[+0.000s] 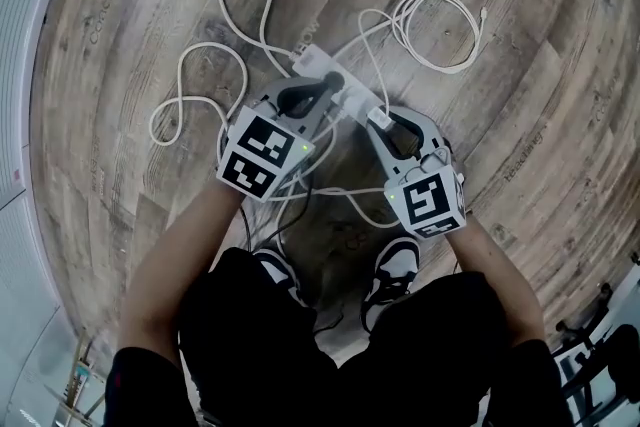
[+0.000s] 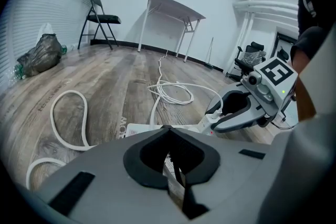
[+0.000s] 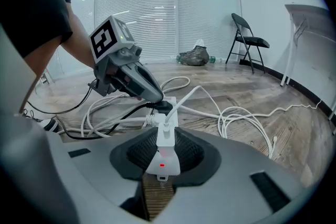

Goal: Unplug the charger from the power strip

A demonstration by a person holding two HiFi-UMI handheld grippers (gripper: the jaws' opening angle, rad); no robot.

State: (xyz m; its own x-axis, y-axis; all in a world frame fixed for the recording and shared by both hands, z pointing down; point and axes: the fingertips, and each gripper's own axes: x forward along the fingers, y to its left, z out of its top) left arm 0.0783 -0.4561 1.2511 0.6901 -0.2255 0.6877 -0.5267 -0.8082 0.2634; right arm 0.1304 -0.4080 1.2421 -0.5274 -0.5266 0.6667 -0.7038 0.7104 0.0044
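A white power strip (image 1: 310,58) lies on the wood floor among white cables. My right gripper (image 1: 380,123) is shut on its near end; in the right gripper view that end (image 3: 163,157), with a red light, sits between the pads. A white plug (image 3: 167,126) with a white lead stands in the strip just beyond. A black plug (image 3: 164,108) sits further along the strip. My left gripper (image 3: 157,99) comes down on it from the left with its tips together on the black plug (image 1: 334,81). In the left gripper view the jaws (image 2: 168,131) show only a thin slit, with a black cable (image 2: 179,178) below.
White cable loops (image 1: 440,25) spread over the floor behind and beside the strip. The person's shoes (image 1: 400,260) stand close in front of it. A folding chair (image 2: 100,16), a white table (image 2: 173,10) and a dark bag (image 2: 42,50) stand by the far walls.
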